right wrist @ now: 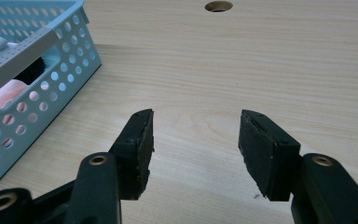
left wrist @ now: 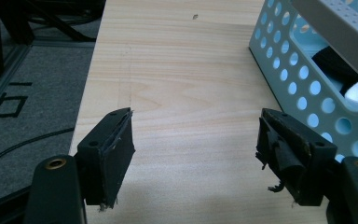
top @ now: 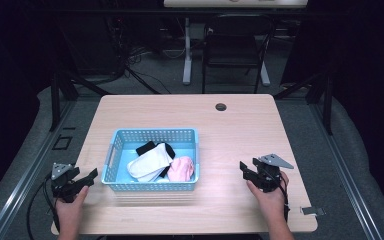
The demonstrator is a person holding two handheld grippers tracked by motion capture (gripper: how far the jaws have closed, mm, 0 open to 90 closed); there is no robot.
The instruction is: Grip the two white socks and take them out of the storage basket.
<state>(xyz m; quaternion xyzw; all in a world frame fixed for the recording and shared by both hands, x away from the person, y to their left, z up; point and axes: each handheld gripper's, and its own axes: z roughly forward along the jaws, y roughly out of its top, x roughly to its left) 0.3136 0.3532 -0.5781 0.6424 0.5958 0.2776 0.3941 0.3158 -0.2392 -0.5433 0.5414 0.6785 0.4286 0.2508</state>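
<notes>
- Resting on the worktop [top: 240, 130], you are holding the left hand-held gripper [top: 82, 181] and the right hand-held gripper [top: 248, 171] with jaws spread and pinching nothing.
- Between them, the blue basket [top: 152, 187] is holding a white sock [top: 150, 162], a pink cloth [top: 181, 169] and a black piece [top: 146, 147].
- No step seems started yet; probably you are going to reach into the basket.
- I am seeing no readable writing.
</notes>
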